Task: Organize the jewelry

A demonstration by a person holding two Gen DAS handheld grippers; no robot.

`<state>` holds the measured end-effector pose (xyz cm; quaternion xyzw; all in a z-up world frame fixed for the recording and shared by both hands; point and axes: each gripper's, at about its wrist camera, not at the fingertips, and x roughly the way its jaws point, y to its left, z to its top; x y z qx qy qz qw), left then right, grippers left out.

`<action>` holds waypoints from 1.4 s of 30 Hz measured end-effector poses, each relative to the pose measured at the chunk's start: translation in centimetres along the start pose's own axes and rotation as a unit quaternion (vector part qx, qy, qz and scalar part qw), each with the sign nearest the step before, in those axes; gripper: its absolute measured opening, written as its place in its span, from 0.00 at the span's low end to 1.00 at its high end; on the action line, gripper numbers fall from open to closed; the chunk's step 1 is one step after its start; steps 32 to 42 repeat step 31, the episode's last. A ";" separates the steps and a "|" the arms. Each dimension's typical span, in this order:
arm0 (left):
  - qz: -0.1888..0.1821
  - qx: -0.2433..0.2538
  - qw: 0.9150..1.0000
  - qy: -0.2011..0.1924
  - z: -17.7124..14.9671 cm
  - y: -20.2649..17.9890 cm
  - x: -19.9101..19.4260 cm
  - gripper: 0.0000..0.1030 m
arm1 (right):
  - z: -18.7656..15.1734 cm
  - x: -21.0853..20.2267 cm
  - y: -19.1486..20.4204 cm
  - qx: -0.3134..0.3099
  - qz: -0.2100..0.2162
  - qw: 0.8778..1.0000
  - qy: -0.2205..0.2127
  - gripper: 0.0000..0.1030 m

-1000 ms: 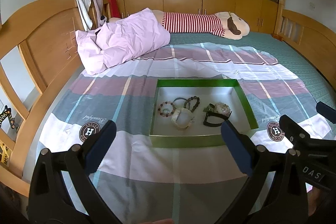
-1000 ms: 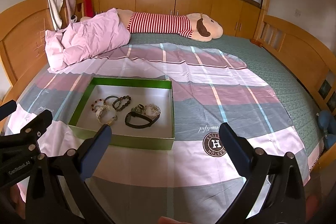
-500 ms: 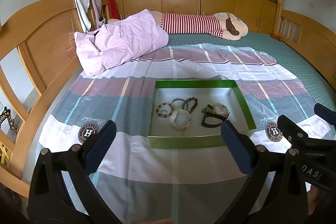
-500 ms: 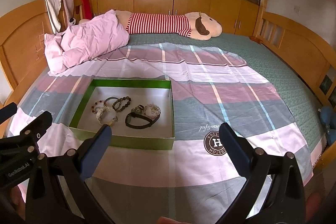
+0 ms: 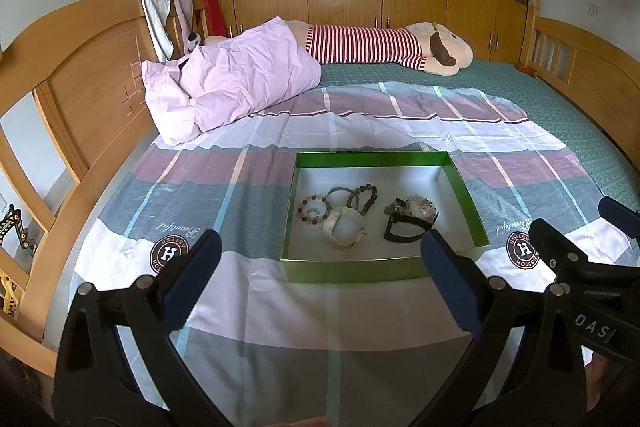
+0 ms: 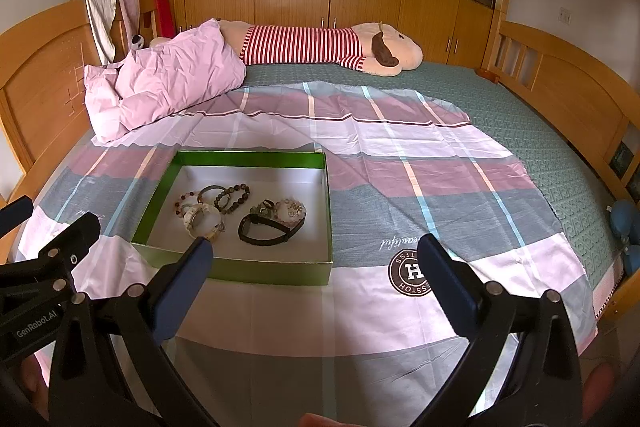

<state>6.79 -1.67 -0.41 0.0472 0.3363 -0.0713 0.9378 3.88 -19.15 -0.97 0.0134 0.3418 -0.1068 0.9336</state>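
A shallow green box (image 5: pixel 348 270) with a white floor lies on the checked sheet; it also shows in the right wrist view (image 6: pixel 280 273). Inside lie several pieces: a white bangle (image 5: pixel 344 227), a dark bead bracelet (image 5: pixel 362 197), a pink bead bracelet (image 5: pixel 310 209), a black band (image 5: pixel 404 229) and a pale bead bracelet (image 5: pixel 420 205). My left gripper (image 5: pixel 320 273) is open and empty, hovering just short of the box's near wall. My right gripper (image 6: pixel 316 277) is open and empty, near the box's near right corner. The black band (image 6: pixel 264 231) shows in the right view too.
A checked sheet (image 5: pixel 248 287) covers the near part of a green bed (image 6: pixel 520 115). A pink pillow (image 5: pixel 232 83) and a striped plush toy (image 5: pixel 380 45) lie at the far end. Wooden bed rails stand left (image 5: pixel 72 75) and right (image 6: pixel 560 87).
Both grippers have drifted slightly forward toward the box, so it sits a little lower and larger in both views. Both stay open and empty.
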 end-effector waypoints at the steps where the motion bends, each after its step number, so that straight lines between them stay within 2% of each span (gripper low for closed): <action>1: 0.000 0.000 1.000 0.000 0.0 0.0 0.0 0.96 | 0.0 0.0 0.0 0.000 -0.001 1.000 0.000 0.97; 20: -0.011 -0.008 1.000 0.007 0.0 0.0 0.5 0.96 | 0.1 0.1 0.0 -0.001 -0.005 1.000 0.001 0.97; 22: -0.003 0.007 1.000 0.003 -0.1 -0.3 0.4 0.96 | 0.2 0.1 0.0 0.000 -0.007 1.000 0.001 0.97; 30: -0.023 -0.001 1.000 0.009 0.1 -0.2 0.4 0.96 | 0.1 0.2 0.1 0.004 -0.006 1.000 0.001 0.97; 42: -0.023 -0.003 1.000 0.012 0.1 -0.1 0.5 0.96 | 0.1 0.2 0.1 0.005 -0.006 1.000 0.001 0.97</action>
